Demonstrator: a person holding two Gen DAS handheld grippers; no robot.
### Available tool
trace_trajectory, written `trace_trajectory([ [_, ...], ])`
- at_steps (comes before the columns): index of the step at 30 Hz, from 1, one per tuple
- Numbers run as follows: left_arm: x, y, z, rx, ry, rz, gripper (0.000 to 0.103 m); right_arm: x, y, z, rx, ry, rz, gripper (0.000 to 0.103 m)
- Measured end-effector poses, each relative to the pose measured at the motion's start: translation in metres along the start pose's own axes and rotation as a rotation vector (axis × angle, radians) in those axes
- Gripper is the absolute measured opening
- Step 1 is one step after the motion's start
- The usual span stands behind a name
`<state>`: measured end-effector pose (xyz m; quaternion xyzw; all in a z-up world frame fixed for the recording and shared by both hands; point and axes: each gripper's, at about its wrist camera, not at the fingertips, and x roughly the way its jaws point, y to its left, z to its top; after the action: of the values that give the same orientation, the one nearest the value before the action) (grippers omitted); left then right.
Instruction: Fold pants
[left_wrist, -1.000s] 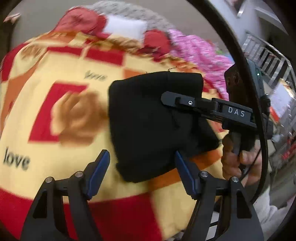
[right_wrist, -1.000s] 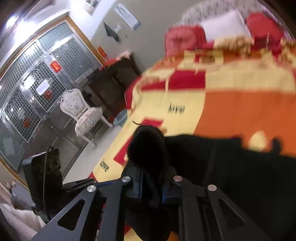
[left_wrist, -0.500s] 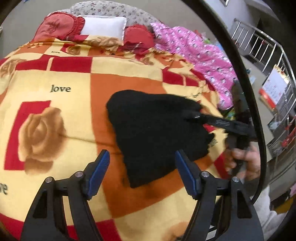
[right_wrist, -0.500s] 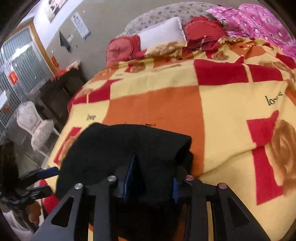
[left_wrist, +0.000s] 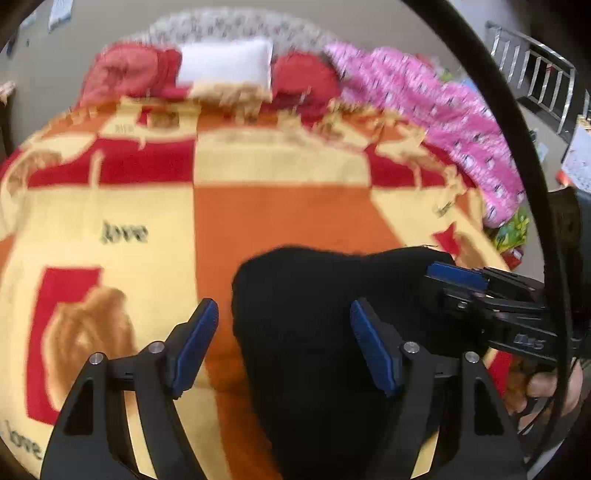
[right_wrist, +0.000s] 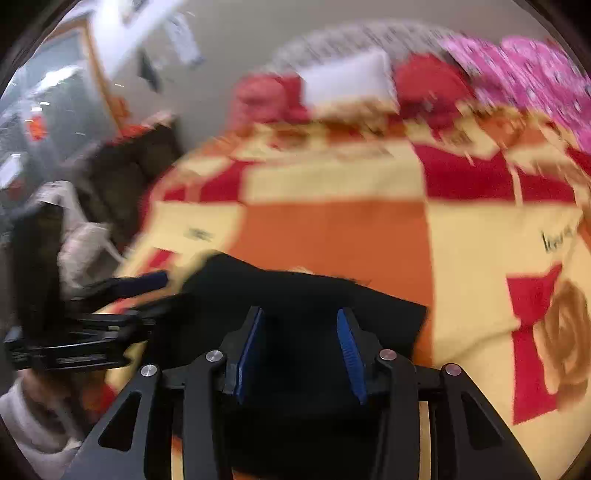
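- Black, soft and thick, the pants (left_wrist: 317, 332) lie as a compact folded bundle on the orange square of the bed blanket (left_wrist: 110, 206), near its front edge; this looks like a late stage of the fold, the bundle laid down where it can be squared up.
- Over the near part of the pants hangs the left gripper (left_wrist: 284, 347), its fingers wide apart and nothing between the blue pads; one pad stands over the blanket just beside the pants' left edge, the other over the cloth, probably placed to straddle that edge.
- At the pants' right end sits the right gripper (right_wrist: 301, 354). Its fingers have just been opening and then eased back a touch; they stand at a middling gap with black cloth below and between them, the pads seemingly not pressing on it.
- Beyond the pants, at the head of the bed, are a white pillow (left_wrist: 225, 66), red cushions (left_wrist: 129, 74) and a pink quilt (left_wrist: 436, 110).
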<state>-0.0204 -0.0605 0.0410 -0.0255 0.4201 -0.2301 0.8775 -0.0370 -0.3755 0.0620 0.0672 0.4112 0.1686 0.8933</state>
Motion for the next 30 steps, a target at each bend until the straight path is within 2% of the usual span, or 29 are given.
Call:
trace_trajectory([
  [1, 0.006, 0.002, 0.000, -0.020, 0.015, -0.013, 0.074, 0.007, -0.009, -0.001, 0.033, 0.000, 0.014, 0.039],
  [4, 0.009, 0.005, -0.002, -0.046, 0.023, -0.042, 0.076, -0.004, -0.018, -0.003, 0.076, -0.022, 0.064, 0.042],
  [7, -0.007, 0.003, -0.004, -0.025, 0.003, -0.026, 0.075, -0.043, -0.015, -0.008, 0.042, -0.069, 0.024, 0.045],
  [10, -0.027, -0.001, -0.011, -0.006, -0.045, -0.024, 0.075, -0.065, -0.009, -0.014, 0.030, -0.105, 0.036, 0.045],
  [12, -0.035, -0.003, -0.019, -0.002, -0.057, -0.040, 0.075, -0.062, 0.001, -0.024, 0.001, -0.077, 0.029, 0.044],
  [15, -0.027, -0.010, -0.030, 0.025, -0.023, -0.037, 0.075, -0.043, 0.011, -0.053, -0.069, 0.025, -0.091, 0.046],
  [16, -0.025, -0.011, -0.033, 0.029, -0.014, -0.037, 0.075, -0.045, 0.011, -0.066, -0.081, 0.020, -0.101, 0.046],
  [18, -0.020, -0.011, -0.038, 0.024, 0.005, -0.037, 0.076, -0.052, 0.003, -0.072, -0.047, 0.013, -0.075, 0.054],
  [20, -0.022, -0.012, -0.035, 0.021, 0.003, -0.034, 0.075, -0.063, -0.004, -0.072, -0.022, 0.006, -0.082, 0.056],
  [23, -0.035, -0.018, -0.031, 0.037, -0.044, -0.017, 0.075, -0.080, -0.001, -0.065, -0.034, -0.032, -0.126, 0.056],
  [27, -0.036, -0.022, -0.028, 0.037, -0.057, 0.001, 0.075, -0.089, 0.015, -0.051, -0.064, -0.086, -0.075, 0.054],
  [30, -0.026, -0.022, -0.029, 0.027, -0.033, 0.029, 0.075, -0.073, 0.026, -0.046, -0.104, -0.057, -0.054, 0.046],
])
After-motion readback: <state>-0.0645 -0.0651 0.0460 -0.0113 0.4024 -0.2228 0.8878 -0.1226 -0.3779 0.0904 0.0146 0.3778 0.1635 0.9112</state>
